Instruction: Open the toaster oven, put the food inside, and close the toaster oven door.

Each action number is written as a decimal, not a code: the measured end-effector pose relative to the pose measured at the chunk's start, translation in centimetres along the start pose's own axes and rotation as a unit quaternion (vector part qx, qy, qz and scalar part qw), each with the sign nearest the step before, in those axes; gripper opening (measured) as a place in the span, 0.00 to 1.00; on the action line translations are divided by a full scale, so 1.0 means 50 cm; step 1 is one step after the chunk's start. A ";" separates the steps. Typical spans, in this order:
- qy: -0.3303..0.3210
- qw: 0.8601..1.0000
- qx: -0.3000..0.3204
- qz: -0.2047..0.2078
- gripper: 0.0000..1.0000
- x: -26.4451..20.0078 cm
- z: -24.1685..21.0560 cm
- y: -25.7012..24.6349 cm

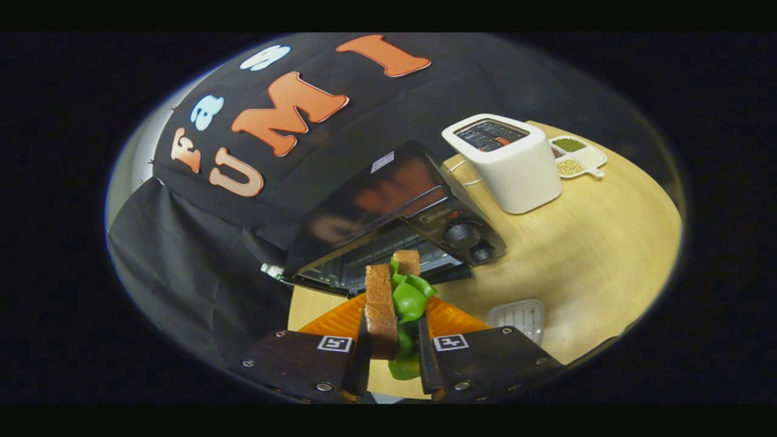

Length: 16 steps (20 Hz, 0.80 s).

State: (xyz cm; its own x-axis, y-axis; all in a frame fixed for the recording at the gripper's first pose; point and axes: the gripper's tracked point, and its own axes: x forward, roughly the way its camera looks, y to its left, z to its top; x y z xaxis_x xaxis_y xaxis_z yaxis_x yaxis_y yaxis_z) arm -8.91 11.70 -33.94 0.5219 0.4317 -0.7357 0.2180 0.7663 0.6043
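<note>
My gripper (393, 346) is shut on a sandwich (394, 297) of brown bread slices with green lettuce between them, held on edge and lifted above an orange plate (452, 318). Just beyond the sandwich stands the black toaster oven (394, 212), tilted in the view. Its door (364, 276) hangs open toward me, showing the dark cavity and wire rack. The oven's knobs (464, 233) sit on its right side.
A white pop-up toaster (510, 161) stands on the wooden table (595, 255) beyond the oven, to the right. Behind it lies a white divided dish (576, 156) with grains. A pale ridged tray (519, 317) lies next to the orange plate.
</note>
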 end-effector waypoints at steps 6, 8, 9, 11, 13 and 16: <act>-0.043 0.997 0.053 0.025 0.32 0.107 -0.003 0.036; -0.058 0.995 0.072 0.037 0.32 0.136 -0.001 0.049; -0.063 0.994 0.079 0.040 0.32 0.151 -0.005 0.053; -0.079 0.991 0.098 0.046 0.32 0.183 -0.005 0.057; -0.088 0.986 0.132 0.046 0.32 0.216 -0.011 0.051; -0.113 0.976 0.179 0.048 0.32 0.258 0.010 0.059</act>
State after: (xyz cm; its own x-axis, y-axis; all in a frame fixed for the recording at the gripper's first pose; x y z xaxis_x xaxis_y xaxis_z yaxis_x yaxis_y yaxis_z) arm -1.11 19.31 -41.49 0.7132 0.3466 -0.6092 0.4123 0.4954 0.7646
